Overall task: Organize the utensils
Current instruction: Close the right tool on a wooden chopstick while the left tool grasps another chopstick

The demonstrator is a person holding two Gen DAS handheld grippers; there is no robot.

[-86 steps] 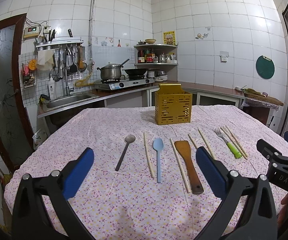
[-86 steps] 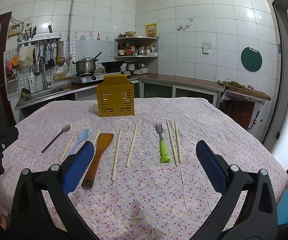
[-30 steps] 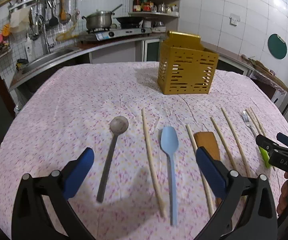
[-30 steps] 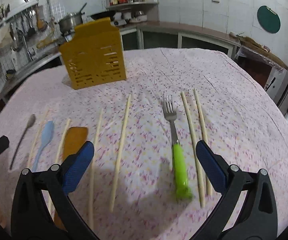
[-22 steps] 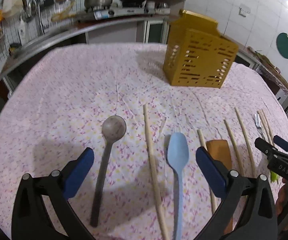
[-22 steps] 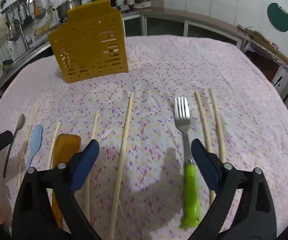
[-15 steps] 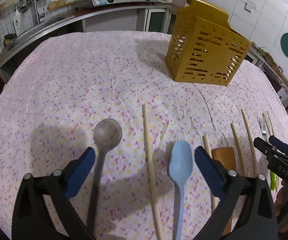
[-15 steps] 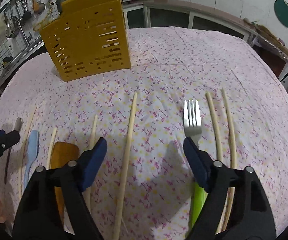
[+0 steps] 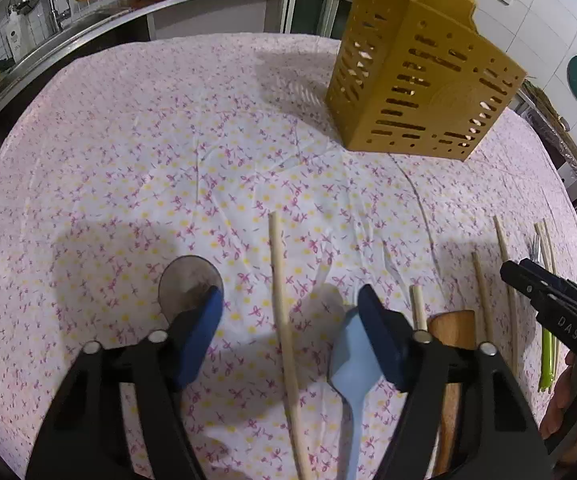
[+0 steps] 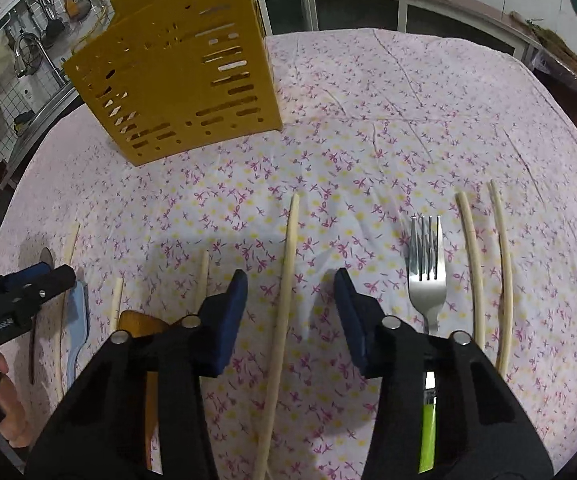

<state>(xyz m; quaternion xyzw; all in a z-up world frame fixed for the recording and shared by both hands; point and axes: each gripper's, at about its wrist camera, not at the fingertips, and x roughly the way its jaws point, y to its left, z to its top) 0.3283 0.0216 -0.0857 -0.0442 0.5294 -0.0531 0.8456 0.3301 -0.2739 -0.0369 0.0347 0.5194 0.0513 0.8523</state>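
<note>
My left gripper (image 9: 290, 293) hangs low over the flowered tablecloth, its jaws closing around a pale chopstick (image 9: 278, 264) without touching it. A metal spoon (image 9: 189, 280) lies by its left finger and a light blue spoon (image 9: 353, 356) by its right one. My right gripper (image 10: 290, 276) straddles another chopstick (image 10: 290, 236), jaws also closing, pads clear of the stick. A green-handled fork (image 10: 427, 276) lies just to its right. The yellow slotted holder (image 9: 420, 80) (image 10: 176, 72) stands behind the row of utensils.
A wooden spatula (image 9: 453, 330) and more chopsticks (image 9: 504, 272) lie between the two grippers. Two chopsticks (image 10: 488, 264) lie right of the fork. The kitchen counter with a sink (image 9: 48, 52) runs behind the table. A hand shows at the right gripper's handle (image 9: 568, 400).
Both grippers have moved forward and down toward the table and tilted steeply. Their jaws have narrowed from wide open, each now framing a single chopstick.
</note>
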